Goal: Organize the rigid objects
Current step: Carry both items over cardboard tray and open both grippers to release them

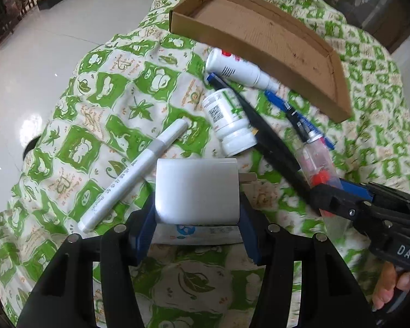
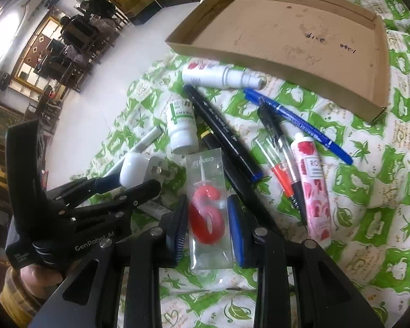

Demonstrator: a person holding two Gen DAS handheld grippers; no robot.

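The left gripper [image 1: 196, 218] pinches a white plug adapter [image 1: 196, 190] between its 2 blue pads, the metal prongs sticking out to the right, with a flat printed packet [image 1: 195, 233] lying just under it on the green-and-white leaf-print cloth [image 1: 95, 87]. The right gripper [image 2: 207, 227] has its fingers closed against the sides of a clear packet holding a red number candle [image 2: 206, 213]. Just beside the adapter lies a white marker [image 1: 131, 173]; beyond it a white pill bottle [image 2: 181, 125] lies on its side against a long black pen [image 2: 224, 134]. Farther right sit a blue pen [image 2: 298, 121], a clear ballpoint [image 2: 283, 158] and a rose-print tube [image 2: 314, 188]. A white spray bottle [image 2: 221, 76] rests near the cardboard tray [image 2: 287, 35] at the far side.
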